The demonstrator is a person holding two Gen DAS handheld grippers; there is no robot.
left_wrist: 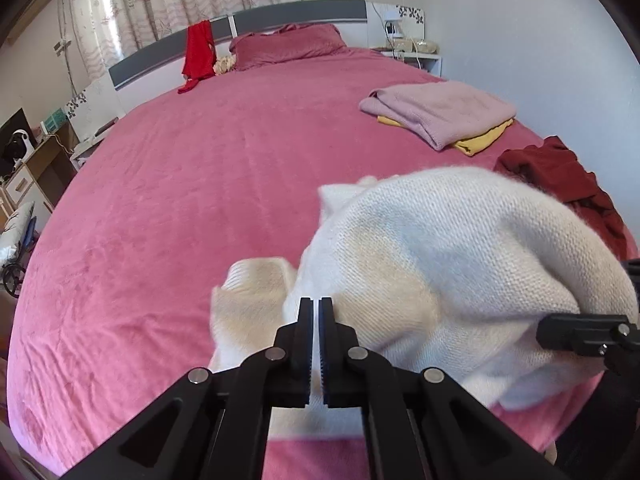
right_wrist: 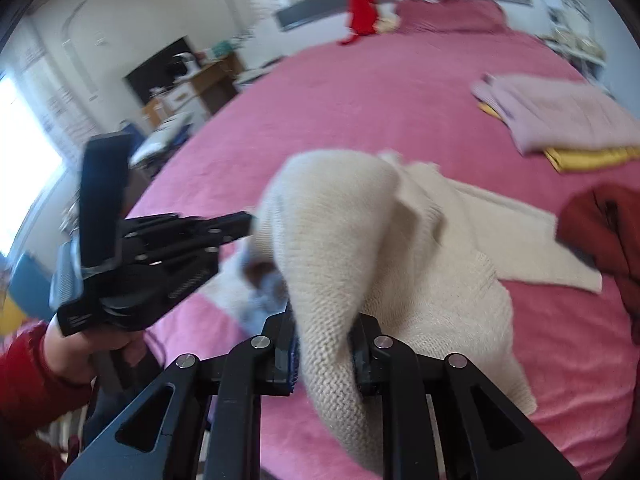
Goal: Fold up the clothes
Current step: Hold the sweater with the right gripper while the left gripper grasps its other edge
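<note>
The left gripper (left_wrist: 316,304) is sitting with its jaws drawn almost fully together, only a thin slit showing between the toothed pads. From its own camera the cream sweater (left_wrist: 440,272) is lying just behind and beside the tips; whether a thin fold is pinched between them I cannot tell from that view. In the right wrist view the same gripper (right_wrist: 250,218) is reaching its tips to the sweater's left edge and touching the knit there, with a hand (right_wrist: 92,344) in a red sleeve (right_wrist: 24,380) gripping its handle.

The right gripper (right_wrist: 324,344) is grasping the sweater (right_wrist: 360,240): a thick bunched fold of knit is running down between its two pads, which are pressing on it from both sides, so the jaws are standing only narrowly apart.

The sweater is humping up in front of both grippers, near the bed's front edge, with part of it spreading flat on the pink bedspread (left_wrist: 180,200) toward the right.

Right of the sweater, a dark red garment (left_wrist: 560,184) is lying crumpled just beside it. Beyond the sweater on the right, a folded pink top (left_wrist: 440,108) is resting on a yellow one (left_wrist: 484,140). Left of the sweater and beyond it toward the pillow (left_wrist: 288,44), the bedspread is stretching wide and smooth.
</note>
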